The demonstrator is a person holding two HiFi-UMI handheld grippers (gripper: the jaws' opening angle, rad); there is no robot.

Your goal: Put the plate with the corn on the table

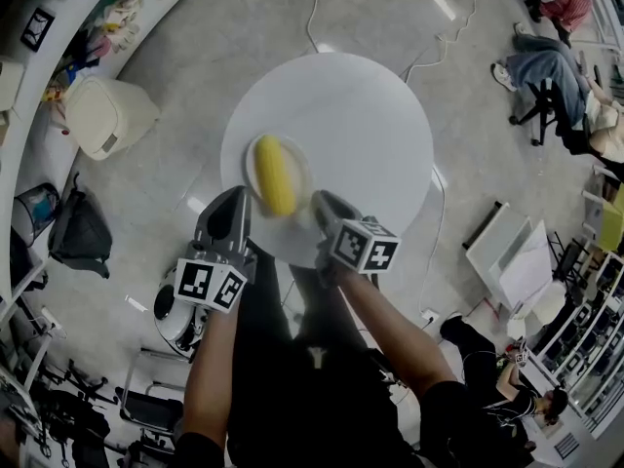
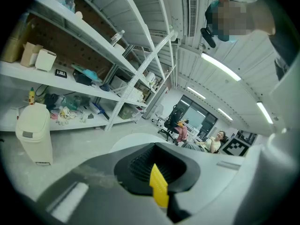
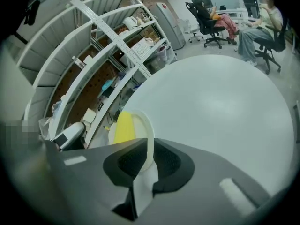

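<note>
Right claw (image 3: 148,161): jaws clamped on the rim of the white plate (image 3: 149,128). The plate runs straight ahead of the jaws. The corn (image 3: 124,128) lies on it, just beyond the pads. The round white table (image 3: 211,107) spreads ahead and to that claw's right. Whether the plate rests on it cannot be told. Left claw (image 2: 157,168): jaws drawn together with a thin yellow strip (image 2: 158,187) between them, just beside the plate's far side from the right claw.
</note>
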